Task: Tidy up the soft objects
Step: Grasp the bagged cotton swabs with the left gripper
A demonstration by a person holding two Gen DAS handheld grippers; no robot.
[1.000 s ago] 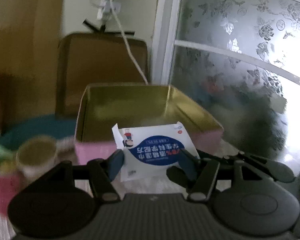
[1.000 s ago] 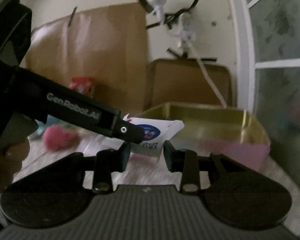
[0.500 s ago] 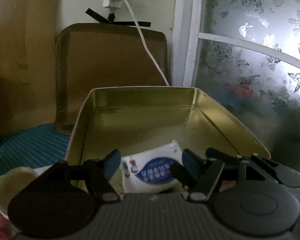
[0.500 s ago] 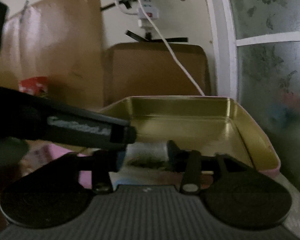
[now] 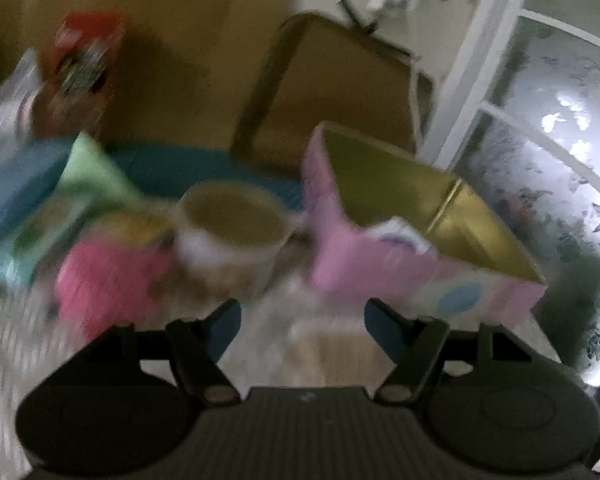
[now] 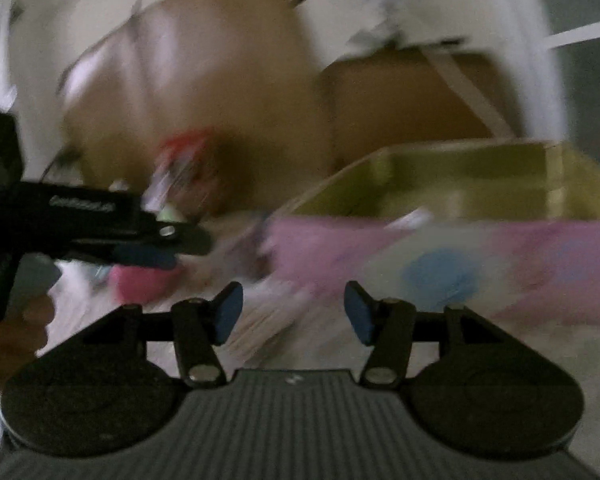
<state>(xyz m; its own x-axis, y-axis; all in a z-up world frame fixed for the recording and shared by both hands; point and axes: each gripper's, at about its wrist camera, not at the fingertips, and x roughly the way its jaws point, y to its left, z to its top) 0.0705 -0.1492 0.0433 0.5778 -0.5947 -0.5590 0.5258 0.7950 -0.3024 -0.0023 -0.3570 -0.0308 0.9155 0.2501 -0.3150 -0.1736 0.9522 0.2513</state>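
The white and blue soft packet (image 5: 400, 236) lies inside the pink tin (image 5: 340, 256) with the gold inside, its top edge showing over the wall. My left gripper (image 5: 302, 320) is open and empty, back from the tin's near corner. A round pink soft object (image 5: 108, 280) sits to its left. In the right wrist view my right gripper (image 6: 293, 308) is open and empty in front of the tin (image 6: 320, 248), where the packet (image 6: 414, 216) peeks out. The left gripper (image 6: 172, 248) reaches in from the left above the pink object (image 6: 140, 284). Both views are blurred.
A white cup (image 5: 232, 240) stands between the pink object and the tin. A green pack (image 5: 72, 196) and a blue cloth (image 5: 180, 172) lie behind, a red package (image 5: 84, 56) at the far left. The tin's lid (image 5: 332, 92) leans on the wall beside a frosted glass door (image 5: 540, 140).
Both grippers held the packet, carried it over the tin, opened and let it go inside. Both have since pulled back and swung left, and their jaws stand wider.
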